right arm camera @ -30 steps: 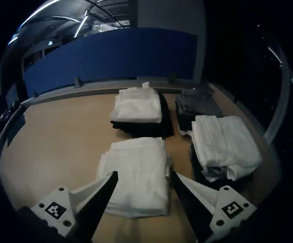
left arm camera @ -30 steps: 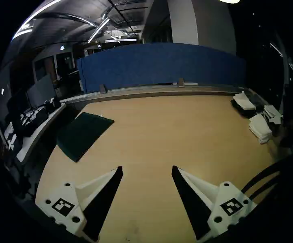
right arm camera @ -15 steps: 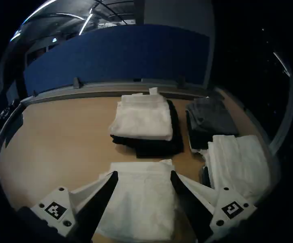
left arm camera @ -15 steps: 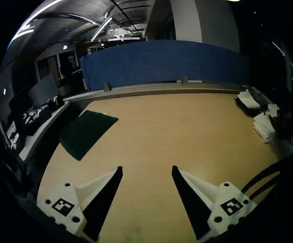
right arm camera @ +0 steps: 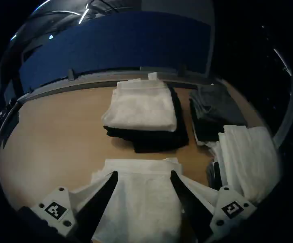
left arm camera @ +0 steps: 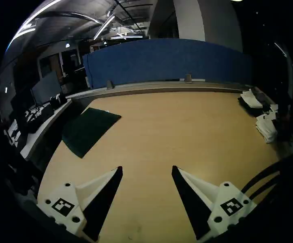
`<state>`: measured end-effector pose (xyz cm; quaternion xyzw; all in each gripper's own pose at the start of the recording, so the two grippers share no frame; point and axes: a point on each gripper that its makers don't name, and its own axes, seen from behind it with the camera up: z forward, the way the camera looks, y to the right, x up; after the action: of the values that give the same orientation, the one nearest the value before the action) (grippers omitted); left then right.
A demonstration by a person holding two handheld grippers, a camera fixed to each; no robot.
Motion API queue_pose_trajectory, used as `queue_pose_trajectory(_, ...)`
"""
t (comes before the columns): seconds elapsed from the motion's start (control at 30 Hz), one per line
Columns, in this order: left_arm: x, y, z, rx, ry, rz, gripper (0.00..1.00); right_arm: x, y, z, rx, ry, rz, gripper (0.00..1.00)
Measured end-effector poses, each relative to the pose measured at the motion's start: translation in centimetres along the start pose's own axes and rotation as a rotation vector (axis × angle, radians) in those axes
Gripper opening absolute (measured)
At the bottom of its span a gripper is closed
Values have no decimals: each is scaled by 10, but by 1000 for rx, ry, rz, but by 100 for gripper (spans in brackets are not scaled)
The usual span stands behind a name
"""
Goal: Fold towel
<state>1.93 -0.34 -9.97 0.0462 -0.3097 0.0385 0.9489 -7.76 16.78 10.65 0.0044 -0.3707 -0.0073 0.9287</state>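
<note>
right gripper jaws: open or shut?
Open. The right gripper has its jaws wide apart, with the white towel showing in the gap.

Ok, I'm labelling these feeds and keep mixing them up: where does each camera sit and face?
Left gripper view: rides the left claw, facing across the table toward the blue partition; its open white fingers show below, a dark green towel lies left.
Right gripper view: rides the right claw, open over a folded white towel, facing the towel stacks.
Shared: table, partition, and those stacks, far right in the left gripper view.
</note>
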Motion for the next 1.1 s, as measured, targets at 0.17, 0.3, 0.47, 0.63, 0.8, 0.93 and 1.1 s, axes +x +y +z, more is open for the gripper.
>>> queue_pose_trajectory(0.17, 0, 0, 1, 1, -2, 2, 90, -7, 2, 5, -5, -19, -3, 100)
queue_pose_trajectory(0.3, 2, 1, 2, -2, 0, 5, 90, -8, 2, 6, -9, -23, -11, 100)
queue_pose_trajectory(0.47, 3, 1, 1, -4, 1, 5, 90, 2, -3, -3, -1, 5, -5, 100)
queue_pose_trajectory(0.63, 5, 2, 1, -10, 8, 2, 90, 7, -9, -23, 4, 45, 4, 100)
queue_pose_trajectory(0.8, 7, 2, 0, -16, 16, -2, 90, -6, -15, -48, -5, 68, 10, 100)
queue_pose_trajectory(0.93, 6, 2, 0, -21, 18, -4, 90, -29, -15, -60, -26, 56, -11, 100)
queue_pose_trajectory(1.1, 5, 2, -1, -24, 19, 2, 90, -54, -16, -69, -45, 42, -24, 100)
